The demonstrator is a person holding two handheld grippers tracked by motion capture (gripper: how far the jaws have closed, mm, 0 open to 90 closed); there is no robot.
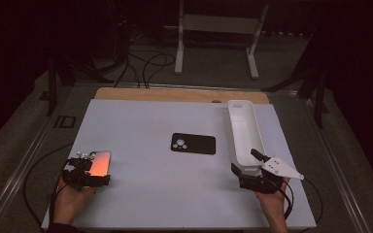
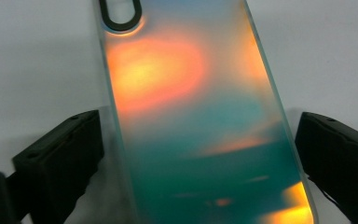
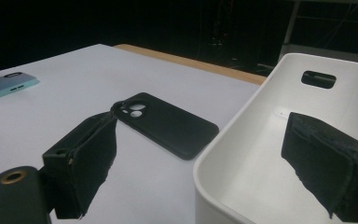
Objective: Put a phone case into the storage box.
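Note:
An iridescent orange-and-teal phone case (image 1: pixel 102 160) lies flat on the white table (image 1: pixel 141 194) at the near left. My left gripper (image 1: pixel 88 164) is open and straddles its lower end. In the left gripper view the case (image 2: pixel 191 116) runs up between the two black jaws, with a thin gap on each side. A black phone case (image 1: pixel 193 143) lies mid-table, camera cut-outs to the left. My right gripper (image 1: pixel 245 161) is open at the near end of a long white bin (image 1: pixel 238 109). One jaw is outside the bin wall (image 3: pixel 223 140) and the other inside.
The bin runs along the table's right side and looks empty inside. A wooden strip (image 1: pixel 175 94) borders the far edge. Cables and a white stand (image 1: pixel 213 29) are on the dark floor beyond. In the right gripper view the black case (image 3: pixel 168 123) lies just left of the bin.

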